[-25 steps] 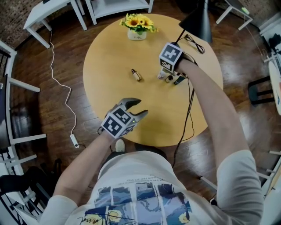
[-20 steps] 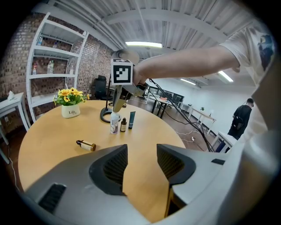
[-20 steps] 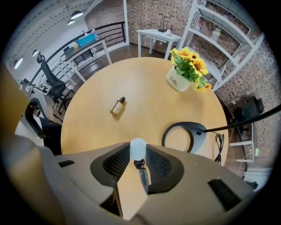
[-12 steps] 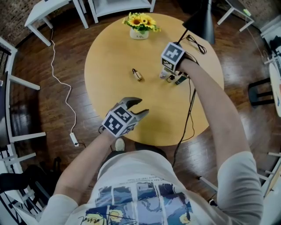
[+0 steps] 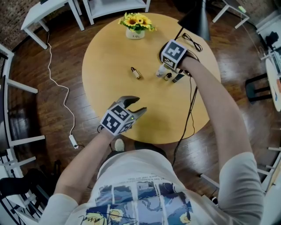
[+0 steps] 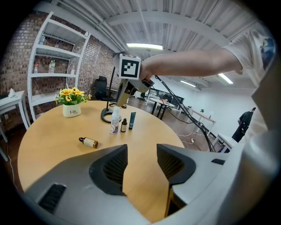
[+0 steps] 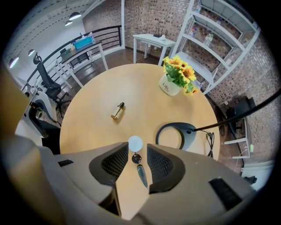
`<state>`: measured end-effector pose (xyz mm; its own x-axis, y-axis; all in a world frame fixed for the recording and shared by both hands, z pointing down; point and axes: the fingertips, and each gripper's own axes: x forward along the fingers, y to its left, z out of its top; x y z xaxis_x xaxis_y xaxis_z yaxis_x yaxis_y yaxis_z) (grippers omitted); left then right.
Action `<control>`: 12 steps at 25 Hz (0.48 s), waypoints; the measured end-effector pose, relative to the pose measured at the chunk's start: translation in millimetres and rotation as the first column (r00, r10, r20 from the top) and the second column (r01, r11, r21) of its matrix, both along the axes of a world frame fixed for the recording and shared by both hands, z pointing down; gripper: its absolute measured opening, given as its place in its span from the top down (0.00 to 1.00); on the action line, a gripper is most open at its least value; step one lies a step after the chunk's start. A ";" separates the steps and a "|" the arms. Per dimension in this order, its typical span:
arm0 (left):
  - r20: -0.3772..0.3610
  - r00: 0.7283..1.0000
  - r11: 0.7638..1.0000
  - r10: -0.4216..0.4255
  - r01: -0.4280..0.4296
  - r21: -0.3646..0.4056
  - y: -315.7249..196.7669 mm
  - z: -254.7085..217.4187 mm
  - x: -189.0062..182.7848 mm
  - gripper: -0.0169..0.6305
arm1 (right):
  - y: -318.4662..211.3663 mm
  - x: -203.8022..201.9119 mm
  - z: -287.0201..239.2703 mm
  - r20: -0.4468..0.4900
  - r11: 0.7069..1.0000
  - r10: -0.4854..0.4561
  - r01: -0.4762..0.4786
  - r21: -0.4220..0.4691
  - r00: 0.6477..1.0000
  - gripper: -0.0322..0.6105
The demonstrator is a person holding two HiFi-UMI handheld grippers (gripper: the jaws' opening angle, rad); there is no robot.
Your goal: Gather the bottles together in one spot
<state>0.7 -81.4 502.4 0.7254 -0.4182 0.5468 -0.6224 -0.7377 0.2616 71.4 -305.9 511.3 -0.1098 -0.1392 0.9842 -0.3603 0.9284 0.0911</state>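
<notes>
1. Right gripper view, looking down: only the tops of three bottles (image 7: pixel 135 143) show at centre, between the right gripper (image 7: pixel 137 151) jaws, which have just been opening and touch none.
2. Left gripper view shows them upright; the left gripper (image 6: pixel 141 149) is half-spread and empty.
3. The amber bottle (image 5: pixel 136 73) lies apart, to their left; its label is unreadable.

Brick-walled workroom around a round wooden counter (image 5: pixel 114 52)

The counter stands on a dark plank floor (image 5: pixel 66 57), where a white cable (image 5: pixel 57 83) trails. A pot of sunflowers (image 5: pixel 135 25) and a black lamp (image 5: pixel 195 19) sit at the counter's far edge. White shelving (image 6: pixel 57 52) lines the brick wall (image 7: pixel 149 17), with a white side table (image 5: pixel 41 13) near it. A black railing (image 7: pixel 105 33) runs along one side, and strip lights (image 6: pixel 145 45) glow on the white ceiling.
</notes>
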 end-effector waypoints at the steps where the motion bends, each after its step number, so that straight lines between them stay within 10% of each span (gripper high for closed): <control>1: 0.000 1.000 1.000 0.001 -0.001 0.002 0.1 -0.5 -0.4 0.68 | -0.1 0.5 -6.0 0.012 1.000 0.002 -0.002 0.011 1.000 0.70; 7: 0.003 1.000 1.000 -0.009 0.009 0.023 8.6 -10.3 -7.3 0.68 | 30.3 -8.0 -67.4 0.213 0.991 -0.014 -0.015 0.133 0.977 0.70; 12: -0.012 1.000 0.999 -0.019 0.020 0.047 21.6 -22.3 -19.7 0.67 | 98.2 9.6 -115.0 0.459 0.943 0.026 -0.174 0.283 0.888 0.70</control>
